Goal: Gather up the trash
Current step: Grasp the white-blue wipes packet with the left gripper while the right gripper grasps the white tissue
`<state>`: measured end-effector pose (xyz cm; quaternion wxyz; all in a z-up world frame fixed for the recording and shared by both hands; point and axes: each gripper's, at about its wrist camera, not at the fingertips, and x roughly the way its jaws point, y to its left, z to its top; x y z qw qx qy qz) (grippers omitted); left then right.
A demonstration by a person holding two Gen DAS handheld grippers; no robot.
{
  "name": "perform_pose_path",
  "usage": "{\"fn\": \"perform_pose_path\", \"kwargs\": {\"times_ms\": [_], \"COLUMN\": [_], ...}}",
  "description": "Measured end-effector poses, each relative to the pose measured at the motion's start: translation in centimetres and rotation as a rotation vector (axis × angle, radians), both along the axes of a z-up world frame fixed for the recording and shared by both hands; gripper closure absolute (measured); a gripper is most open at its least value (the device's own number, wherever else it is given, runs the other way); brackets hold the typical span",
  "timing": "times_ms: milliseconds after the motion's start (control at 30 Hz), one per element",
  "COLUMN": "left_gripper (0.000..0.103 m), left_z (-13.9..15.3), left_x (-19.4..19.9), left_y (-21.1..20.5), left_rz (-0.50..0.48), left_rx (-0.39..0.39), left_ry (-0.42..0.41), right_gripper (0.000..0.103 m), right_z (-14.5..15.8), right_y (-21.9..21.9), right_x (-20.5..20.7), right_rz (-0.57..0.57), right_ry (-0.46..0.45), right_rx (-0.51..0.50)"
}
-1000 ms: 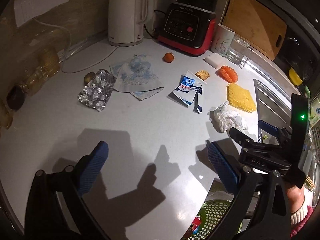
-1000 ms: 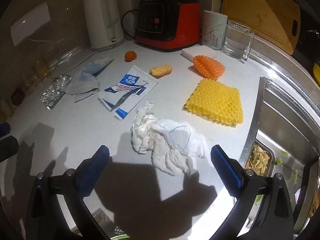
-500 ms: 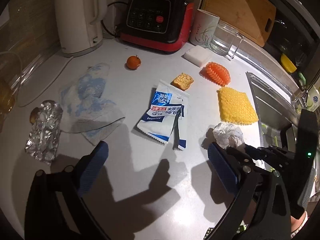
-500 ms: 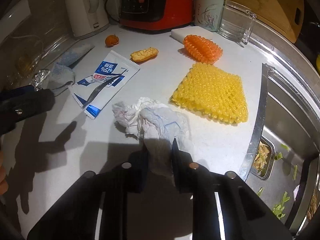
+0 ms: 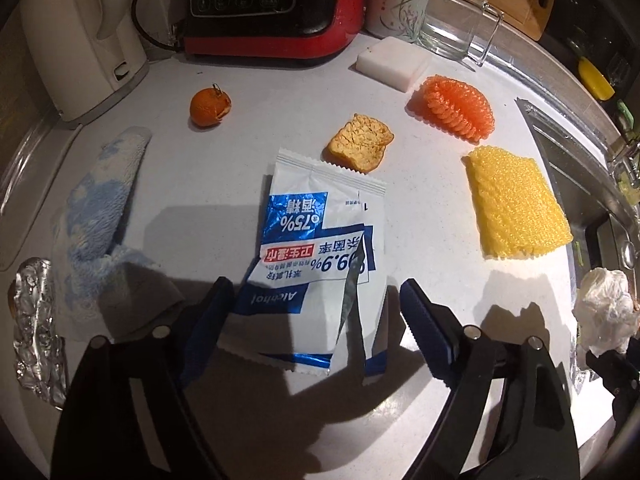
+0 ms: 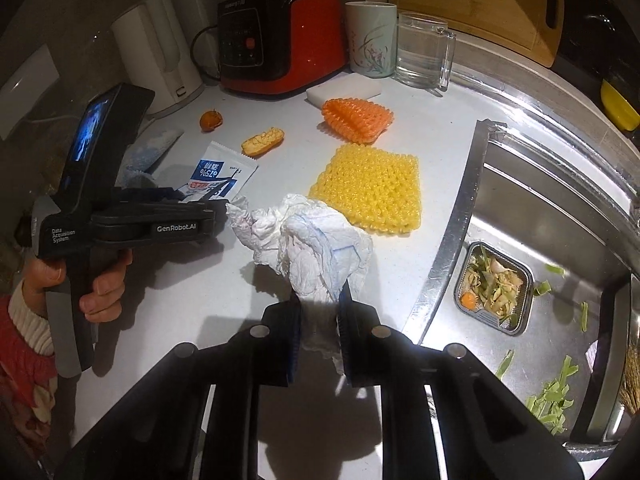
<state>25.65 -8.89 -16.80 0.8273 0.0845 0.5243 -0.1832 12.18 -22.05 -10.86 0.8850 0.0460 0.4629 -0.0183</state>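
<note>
A: Where's the trash?

B: The torn wipe packet point(image 5: 320, 264) lies flat on the counter point(image 5: 432, 208), just in front of the cracker point(image 5: 359, 143). The left gripper point(image 5: 316, 312) straddles it, jaws closing, pads not yet pressing.

A: And the crumpled tissue point(image 6: 316, 244)?

B: Beside the yellow scrubber point(image 6: 372, 188), pinched in the clenched right gripper point(image 6: 319, 312), apparently to be carried off.

A: Containers?

B: A foil tray point(image 6: 494, 286) in the sink point(image 6: 560, 208) holds vegetable scraps; the glass mug point(image 6: 422, 50) looks empty.
</note>
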Motion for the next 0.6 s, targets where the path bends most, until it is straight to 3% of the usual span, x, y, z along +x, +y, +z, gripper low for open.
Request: {"fn": "perform_pose_path", "kwargs": {"times_ms": [67, 133, 200, 300, 400, 600], "left_gripper": [0.025, 0.036, 0.059, 0.069, 0.076, 0.077], "left_z": [0.0, 0.3, 0.6, 0.8, 1.0, 4.2], "left_x": [0.0, -0.1, -0.2, -0.5, -1.2, -5.0], "left_y": [-0.5, -0.7, -0.7, -0.4, -0.3, 0.4], "left_rz": [-0.014, -0.013, -0.006, 0.017, 0.030, 0.042], "left_rx": [0.028, 0.025, 0.022, 0.015, 0.018, -0.024], "left_ry": [-0.011, -0.014, -0.009, 0.000, -0.015, -0.051], "right_gripper": [0.086, 0.086, 0.086, 0.086, 0.085, 0.085], "right_z": [-0.1, -0.1, 0.0, 0.2, 0.4, 1.4], "right_y": [-0.1, -0.1, -0.2, -0.3, -0.4, -0.3], "right_x": [-0.1, -0.2, -0.4, -0.7, -1.2, -3.3], "right_rz": [-0.004, -0.008, -0.011, -0.014, -0.016, -0.003], "right_ry": [0.002, 0.000, -0.004, -0.006, -0.013, -0.037], "right_rx": [0.003, 0.011, 0.012, 0.016, 0.022, 0.048]}}
